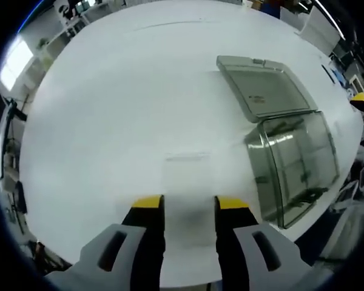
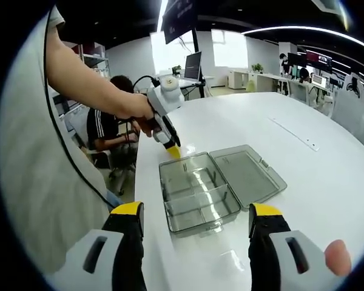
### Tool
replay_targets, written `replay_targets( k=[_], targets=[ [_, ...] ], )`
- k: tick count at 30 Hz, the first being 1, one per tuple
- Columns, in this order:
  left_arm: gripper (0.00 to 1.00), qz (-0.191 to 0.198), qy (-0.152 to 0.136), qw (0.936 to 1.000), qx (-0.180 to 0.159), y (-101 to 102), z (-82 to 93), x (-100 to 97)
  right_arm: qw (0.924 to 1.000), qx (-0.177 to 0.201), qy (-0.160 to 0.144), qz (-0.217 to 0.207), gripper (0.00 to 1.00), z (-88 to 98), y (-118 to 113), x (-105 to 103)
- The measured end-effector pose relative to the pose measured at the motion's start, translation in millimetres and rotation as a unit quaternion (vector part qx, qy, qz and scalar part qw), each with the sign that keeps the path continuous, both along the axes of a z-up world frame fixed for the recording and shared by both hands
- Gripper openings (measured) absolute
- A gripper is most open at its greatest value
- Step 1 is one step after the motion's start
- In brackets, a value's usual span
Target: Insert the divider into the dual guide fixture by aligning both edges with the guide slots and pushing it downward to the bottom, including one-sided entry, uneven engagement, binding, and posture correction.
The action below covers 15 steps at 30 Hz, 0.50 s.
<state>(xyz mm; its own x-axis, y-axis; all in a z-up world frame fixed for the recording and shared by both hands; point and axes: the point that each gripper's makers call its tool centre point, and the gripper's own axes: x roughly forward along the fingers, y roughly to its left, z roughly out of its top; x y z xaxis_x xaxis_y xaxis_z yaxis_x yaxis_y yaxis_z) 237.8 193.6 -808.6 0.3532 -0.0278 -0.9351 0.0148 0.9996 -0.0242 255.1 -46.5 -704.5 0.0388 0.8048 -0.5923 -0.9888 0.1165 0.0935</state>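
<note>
A clear grey plastic box, the guide fixture (image 1: 297,170), lies on the white table (image 1: 121,109) to the right of my left gripper, with its lid (image 1: 267,91) hinged open flat beyond it. Between my left gripper's (image 1: 188,203) yellow-tipped jaws stands a thin transparent divider (image 1: 186,182), gripped by its side edges over bare table. In the right gripper view the fixture (image 2: 197,200) and lid (image 2: 249,173) lie just ahead of my right gripper (image 2: 197,211), which is wide open and holds nothing. The left gripper (image 2: 173,151) is at the fixture's far left corner, held by a hand.
The table edge (image 2: 147,200) runs close to the fixture's left side. A person (image 2: 109,127) sits at a desk beyond it, and a monitor (image 2: 193,63) stands at the table's far end. Desks and chairs ring the room.
</note>
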Motion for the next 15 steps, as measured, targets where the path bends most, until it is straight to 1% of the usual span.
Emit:
replay_targets(
  k=[2, 6, 8, 10, 15],
  targets=[
    [0.28, 0.000, -0.005, 1.0000, -0.002, 0.1, 1.5, 2.1, 1.0000, 0.002, 0.000, -0.001, 0.68, 0.5, 0.2, 0.5],
    [0.28, 0.001, -0.026, 0.9996, -0.012, -4.2, 10.9, 5.3, 1.0000, 0.001, 0.000, -0.002, 0.68, -0.4, -0.9, 0.2],
    [0.28, -0.005, -0.040, 0.9989, -0.022, -9.0, 15.1, 8.7, 1.0000, 0.001, 0.000, -0.002, 0.68, -0.9, -1.6, 0.2],
    [0.28, -0.003, -0.043, 0.9988, -0.022, -9.2, 18.4, 8.2, 1.0000, 0.001, 0.001, -0.003, 0.68, -1.1, -2.2, 0.2],
    [0.28, -0.001, -0.065, 0.9972, -0.037, -13.1, 26.4, 11.4, 1.0000, 0.003, 0.001, -0.005, 0.68, -0.4, -2.6, 0.3]
  ],
)
